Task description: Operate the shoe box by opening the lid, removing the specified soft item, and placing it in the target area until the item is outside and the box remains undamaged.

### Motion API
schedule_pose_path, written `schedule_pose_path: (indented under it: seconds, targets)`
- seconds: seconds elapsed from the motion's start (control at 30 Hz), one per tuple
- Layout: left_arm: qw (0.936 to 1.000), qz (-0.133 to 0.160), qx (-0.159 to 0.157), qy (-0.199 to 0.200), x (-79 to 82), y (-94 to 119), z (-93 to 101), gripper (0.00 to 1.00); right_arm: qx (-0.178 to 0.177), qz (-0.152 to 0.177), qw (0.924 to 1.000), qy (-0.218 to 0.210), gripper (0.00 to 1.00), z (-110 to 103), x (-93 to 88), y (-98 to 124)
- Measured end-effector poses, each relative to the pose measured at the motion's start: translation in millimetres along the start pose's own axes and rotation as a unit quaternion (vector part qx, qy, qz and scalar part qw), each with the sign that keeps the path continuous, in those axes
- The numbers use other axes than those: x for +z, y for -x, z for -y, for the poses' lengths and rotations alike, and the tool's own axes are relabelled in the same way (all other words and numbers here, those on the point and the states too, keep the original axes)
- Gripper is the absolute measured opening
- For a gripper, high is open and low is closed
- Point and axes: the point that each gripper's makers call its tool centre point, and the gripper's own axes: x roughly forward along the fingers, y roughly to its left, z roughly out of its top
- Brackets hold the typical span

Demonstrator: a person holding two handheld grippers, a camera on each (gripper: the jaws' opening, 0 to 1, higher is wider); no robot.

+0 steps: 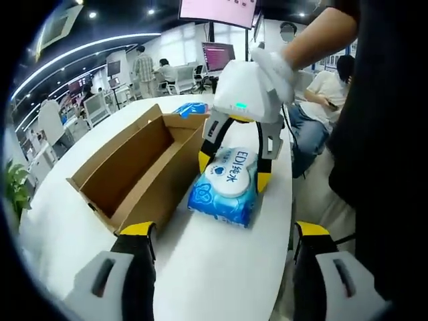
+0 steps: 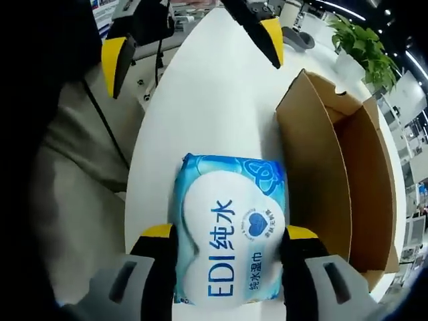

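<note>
Already we see the open brown cardboard shoe box (image 1: 137,170) lying on the white oval table (image 1: 221,267), and just beside it to the right the blue soft pack of wet wipes (image 1: 226,187), resting outside on the tabletop. Our left gripper (image 1: 224,251) stands with jaws wide apart, empty, while our right gripper (image 2: 227,244) is clamped across the pack.
</note>
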Motion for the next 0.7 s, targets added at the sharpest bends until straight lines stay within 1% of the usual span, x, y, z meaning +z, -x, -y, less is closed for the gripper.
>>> schedule_pose_path:
  seconds: [0.07,0.13,0.2,0.33,0.47,0.53,0.6,0.7]
  targets:
    - [1.0000,-0.003,0.002,0.004,-1.8,1,-0.5,0.85,-0.001,-0.008,1.0000,0.005,0.61,-1,-0.8,-1]
    - [0.9999,0.001,0.007,0.008,-1.3,3,-0.5,0.85,-0.002,-0.011,0.9999,0.007,0.60,0,-1.5,-1]
    - [0.9998,0.006,0.009,0.015,-0.3,5,-0.5,0.85,-0.002,-0.009,0.9999,0.006,0.60,0,-1.8,0]
    - [0.9994,0.000,0.017,0.029,-6.7,5,-5.5,0.85,-0.002,-0.004,1.0000,0.007,0.59,0,-2.7,0]
    - [0.9990,0.001,0.027,0.035,-7.2,5,-10.7,0.82,-0.001,-0.005,0.9999,0.011,0.59,-2,-7.5,2]
    - [0.9989,0.004,0.031,0.035,-5.1,5,-12.8,0.80,-0.001,-0.005,1.0000,0.009,0.59,-2,-10.6,4]
    - [0.9988,0.007,0.038,0.030,-2.9,5,-15.1,0.77,0.000,-0.005,0.9999,0.009,0.59,-3,-13.9,5]
    - [0.9987,0.010,0.042,0.029,0.3,4,-16.5,0.77,0.001,-0.004,0.9999,0.010,0.59,-4,-19.3,7]
